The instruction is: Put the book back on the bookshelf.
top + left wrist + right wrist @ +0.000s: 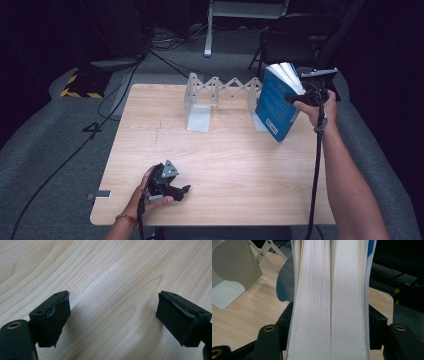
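Observation:
A blue book [275, 102] with white page edges is held tilted above the table's far right side, my right gripper [306, 95] shut on its page side. In the right gripper view the page block [329, 305] stands between both jaws and fans slightly apart. My left gripper [172, 190] rests low over the near left part of the wooden table [225, 165]. In the left gripper view its jaws stand wide apart, open, with bare wood between the pads [56, 317].
A white expandable book rack [220, 97] with metal dividers stands at the table's far side, just left of the book. A dark chair [295, 35] and cables lie on the grey floor beyond. The right edge of the table runs close below the book.

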`<action>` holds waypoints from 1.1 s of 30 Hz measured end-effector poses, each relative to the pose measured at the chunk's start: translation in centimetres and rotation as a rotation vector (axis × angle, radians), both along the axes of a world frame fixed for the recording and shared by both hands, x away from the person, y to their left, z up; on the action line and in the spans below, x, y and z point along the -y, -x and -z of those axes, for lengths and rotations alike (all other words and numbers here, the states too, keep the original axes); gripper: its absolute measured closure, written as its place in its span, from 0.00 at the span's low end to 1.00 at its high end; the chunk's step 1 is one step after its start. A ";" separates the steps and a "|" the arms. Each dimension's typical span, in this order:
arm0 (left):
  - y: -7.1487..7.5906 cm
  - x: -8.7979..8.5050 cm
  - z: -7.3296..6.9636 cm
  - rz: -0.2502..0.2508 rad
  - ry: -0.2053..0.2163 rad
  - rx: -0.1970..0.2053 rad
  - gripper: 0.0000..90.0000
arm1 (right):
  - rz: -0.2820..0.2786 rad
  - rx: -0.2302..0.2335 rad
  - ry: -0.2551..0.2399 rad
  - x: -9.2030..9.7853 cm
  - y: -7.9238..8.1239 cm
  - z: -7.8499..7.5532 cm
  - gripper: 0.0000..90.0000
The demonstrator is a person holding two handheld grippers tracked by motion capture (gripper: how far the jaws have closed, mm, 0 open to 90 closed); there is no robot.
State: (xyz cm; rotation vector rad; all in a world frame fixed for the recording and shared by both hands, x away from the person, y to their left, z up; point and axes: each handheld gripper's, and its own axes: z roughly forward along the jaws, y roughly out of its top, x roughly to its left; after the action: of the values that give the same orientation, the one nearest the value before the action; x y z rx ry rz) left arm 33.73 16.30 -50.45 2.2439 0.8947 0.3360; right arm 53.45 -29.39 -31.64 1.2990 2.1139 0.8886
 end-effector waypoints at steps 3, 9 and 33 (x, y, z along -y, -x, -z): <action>0.0 0.0 0.0 0.000 0.000 0.000 0.14 | -0.008 0.007 -0.003 0.1 0.2 0.2 0.40; 0.0 0.0 0.0 -0.001 0.001 0.003 0.14 | -0.019 0.017 0.008 0.1 0.4 0.5 0.37; 0.0 0.0 0.0 -0.003 0.001 0.002 0.14 | -0.065 0.095 0.004 0.4 3.8 -0.2 0.30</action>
State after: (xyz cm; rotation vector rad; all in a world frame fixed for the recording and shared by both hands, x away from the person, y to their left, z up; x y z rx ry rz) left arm 33.70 16.27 -50.46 2.2414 0.8977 0.3387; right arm 49.66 -29.84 -31.46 1.1686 2.0936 0.9528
